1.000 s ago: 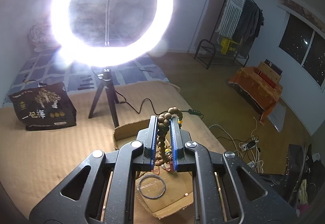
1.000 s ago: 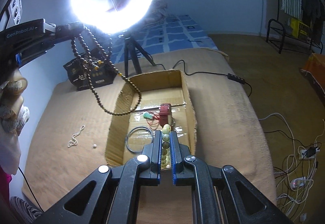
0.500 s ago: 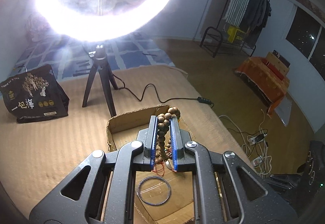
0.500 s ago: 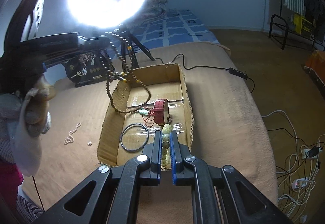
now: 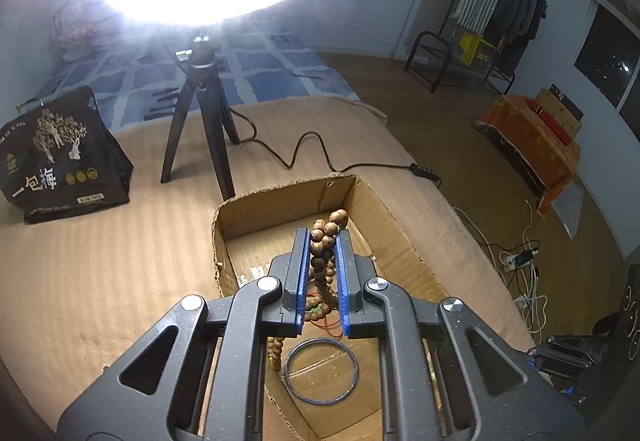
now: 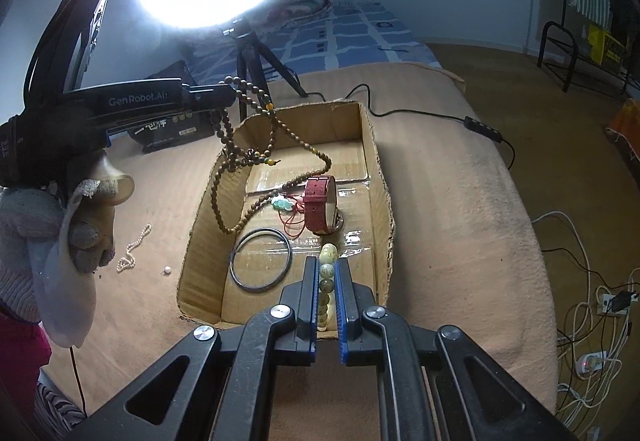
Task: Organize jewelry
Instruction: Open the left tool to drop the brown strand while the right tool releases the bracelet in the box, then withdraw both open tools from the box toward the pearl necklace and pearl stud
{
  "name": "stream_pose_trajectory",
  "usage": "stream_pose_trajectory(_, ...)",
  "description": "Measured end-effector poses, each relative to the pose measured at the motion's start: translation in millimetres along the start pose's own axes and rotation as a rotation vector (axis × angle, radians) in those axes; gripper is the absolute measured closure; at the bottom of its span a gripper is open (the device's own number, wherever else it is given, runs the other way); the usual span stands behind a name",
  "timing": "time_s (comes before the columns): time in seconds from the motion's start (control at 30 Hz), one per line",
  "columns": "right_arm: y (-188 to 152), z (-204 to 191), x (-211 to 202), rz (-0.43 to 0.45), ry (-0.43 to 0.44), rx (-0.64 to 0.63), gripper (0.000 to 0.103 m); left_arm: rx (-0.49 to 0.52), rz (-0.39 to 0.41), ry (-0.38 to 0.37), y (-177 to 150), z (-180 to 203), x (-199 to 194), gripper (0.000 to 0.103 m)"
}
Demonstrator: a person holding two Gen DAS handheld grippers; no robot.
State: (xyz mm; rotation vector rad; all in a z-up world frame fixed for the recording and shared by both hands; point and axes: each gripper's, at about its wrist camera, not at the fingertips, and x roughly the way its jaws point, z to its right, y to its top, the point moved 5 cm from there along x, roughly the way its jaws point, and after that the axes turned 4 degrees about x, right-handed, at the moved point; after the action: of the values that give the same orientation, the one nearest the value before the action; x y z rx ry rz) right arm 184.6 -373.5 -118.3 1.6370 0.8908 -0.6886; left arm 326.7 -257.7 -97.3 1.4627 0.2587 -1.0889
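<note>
In the left wrist view, the left gripper (image 5: 323, 273) is clamped on a long strand of brown wooden prayer beads (image 5: 325, 241), which bunch up between the blue pads and hang down over the open cardboard box (image 5: 394, 229) on the tan mattress; a dark bangle (image 5: 321, 370) lies flat on the box floor just below the gripper. In the right wrist view, the right gripper (image 6: 327, 295) pinches a bracelet of pale green-yellow beads (image 6: 327, 269) at the box's near end, above the floor. The wooden strand droops from the left gripper across the box's left wall, its lowest loop reaching the floor near a red leather watch (image 6: 320, 207) and a jade pendant on red cord (image 6: 282, 203). A small pearl chain (image 6: 134, 253) waits outside on the mattress. Both pieces look mid-delivery; next, each gripper should probably lower and let go so the beads settle inside without snagging the wall.
</note>
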Motion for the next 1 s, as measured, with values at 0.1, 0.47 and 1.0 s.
stream_pose_trajectory(0.1,1,-2,1,0.001,-0.002,-0.007,0.081,0.021,-0.008,-0.003,-3,2,2,0.093)
stream_pose_trajectory(0.47,2,-7,-6,0.048,-0.010,-0.024,0.024,0.019,-0.013,0.013,-10,1,-3,0.048)
stream_pose_trajectory(1.0,5,-28,-12,0.071,-0.004,-0.052,0.018,0.005,0.007,0.022,-22,-26,-32,0.048)
